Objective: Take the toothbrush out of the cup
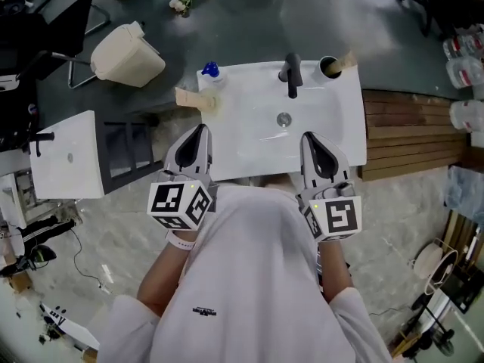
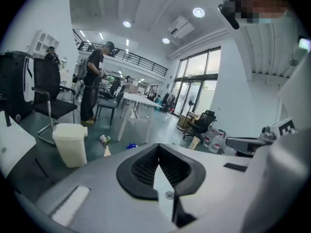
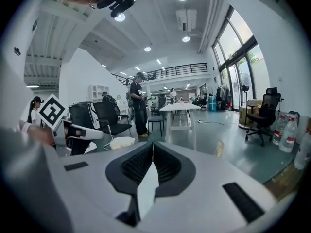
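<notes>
A dark cup stands on the back right corner of the white sink, with a tan toothbrush leaning out of it to the right. My left gripper hovers over the sink's front left edge, its jaws closed tip to tip on nothing. My right gripper is at the front right edge, likewise shut and empty, well short of the cup. In the left gripper view the gripper points across the room; the right gripper does the same in its own view. Neither of those views shows the cup clearly.
A black faucet rises behind the drain. A blue-capped item and a tan object sit at the sink's back left. A beige bin, a second white basin, wooden boards and water bottles surround it.
</notes>
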The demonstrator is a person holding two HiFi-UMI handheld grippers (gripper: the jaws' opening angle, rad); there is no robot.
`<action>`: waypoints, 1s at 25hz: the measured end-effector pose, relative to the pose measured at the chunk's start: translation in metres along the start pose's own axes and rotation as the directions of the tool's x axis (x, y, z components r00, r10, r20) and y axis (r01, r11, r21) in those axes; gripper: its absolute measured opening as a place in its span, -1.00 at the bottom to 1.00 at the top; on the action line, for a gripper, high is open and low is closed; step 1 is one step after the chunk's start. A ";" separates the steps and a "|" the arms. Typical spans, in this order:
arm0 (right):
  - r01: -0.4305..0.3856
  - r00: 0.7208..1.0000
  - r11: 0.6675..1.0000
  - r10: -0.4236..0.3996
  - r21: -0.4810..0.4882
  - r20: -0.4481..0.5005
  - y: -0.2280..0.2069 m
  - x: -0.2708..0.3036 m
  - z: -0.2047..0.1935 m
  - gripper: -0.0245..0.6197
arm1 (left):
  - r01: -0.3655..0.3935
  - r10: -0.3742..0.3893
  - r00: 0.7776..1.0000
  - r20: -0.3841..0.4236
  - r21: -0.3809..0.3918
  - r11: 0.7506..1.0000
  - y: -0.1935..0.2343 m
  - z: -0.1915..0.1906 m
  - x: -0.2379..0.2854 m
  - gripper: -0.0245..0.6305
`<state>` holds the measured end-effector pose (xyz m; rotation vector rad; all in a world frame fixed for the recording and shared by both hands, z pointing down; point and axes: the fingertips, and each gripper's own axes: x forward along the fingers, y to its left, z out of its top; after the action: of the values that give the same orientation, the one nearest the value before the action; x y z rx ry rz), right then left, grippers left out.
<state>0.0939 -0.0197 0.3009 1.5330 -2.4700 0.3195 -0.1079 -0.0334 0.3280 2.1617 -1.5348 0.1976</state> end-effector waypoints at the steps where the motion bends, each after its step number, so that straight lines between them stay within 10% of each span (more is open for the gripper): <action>1: -0.020 1.000 1.000 0.020 -0.006 -0.003 0.002 0.005 0.000 -0.90 | -0.022 0.022 1.000 0.006 -0.003 1.000 0.006 0.001 0.000 -0.91; 25: -0.263 0.961 0.964 0.257 -0.050 -0.102 0.052 0.085 -0.022 -0.90 | -0.274 0.273 0.962 -0.027 -0.099 0.957 0.110 -0.034 0.042 -0.69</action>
<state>0.0117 -0.0632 0.3433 1.1410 -2.5801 0.3447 -0.1889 -0.0822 0.4069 1.8610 -1.7936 0.2191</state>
